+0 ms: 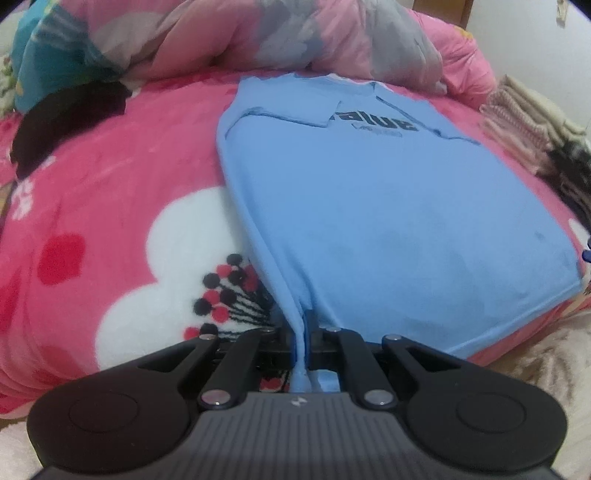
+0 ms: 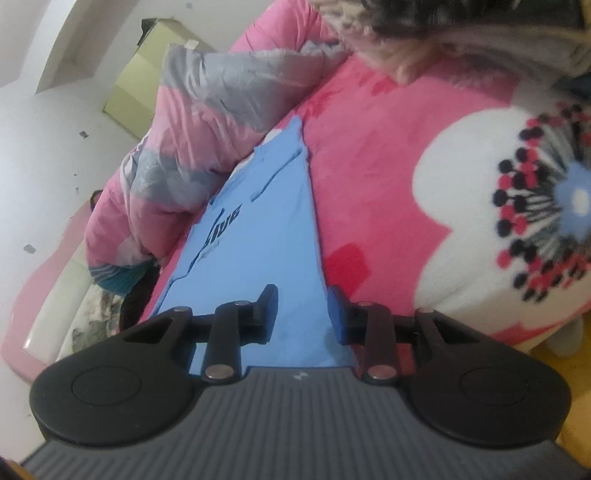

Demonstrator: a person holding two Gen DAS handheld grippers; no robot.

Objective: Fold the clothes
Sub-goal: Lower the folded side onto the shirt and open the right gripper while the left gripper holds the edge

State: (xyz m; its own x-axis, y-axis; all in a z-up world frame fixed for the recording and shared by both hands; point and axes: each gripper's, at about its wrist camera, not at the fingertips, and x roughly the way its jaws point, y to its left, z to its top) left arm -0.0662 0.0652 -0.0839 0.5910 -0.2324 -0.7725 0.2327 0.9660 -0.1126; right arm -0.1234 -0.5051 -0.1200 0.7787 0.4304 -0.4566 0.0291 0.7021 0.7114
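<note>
Lying flat on the pink flower blanket (image 1: 110,192), the blue T-shirt (image 1: 369,206) has its sleeves folded in and dark printed letters near the collar. Its near hem corner is lifted and pinched tight in the left gripper (image 1: 303,339), so the cloth makes a thin bunch between the closed jaws. The right gripper (image 2: 303,314) is above the shirt's other side with its jaws partly apart and no cloth between them. A crumpled pink and grey quilt (image 1: 258,33) lies behind the shirt.

One light blue T-shirt (image 1: 369,206) ahead of the left gripper (image 1: 303,332), one pink floral blanket (image 1: 110,192) beneath, one quilt (image 1: 229,33) beyond, two grippers counted, right gripper (image 2: 303,314).
</note>
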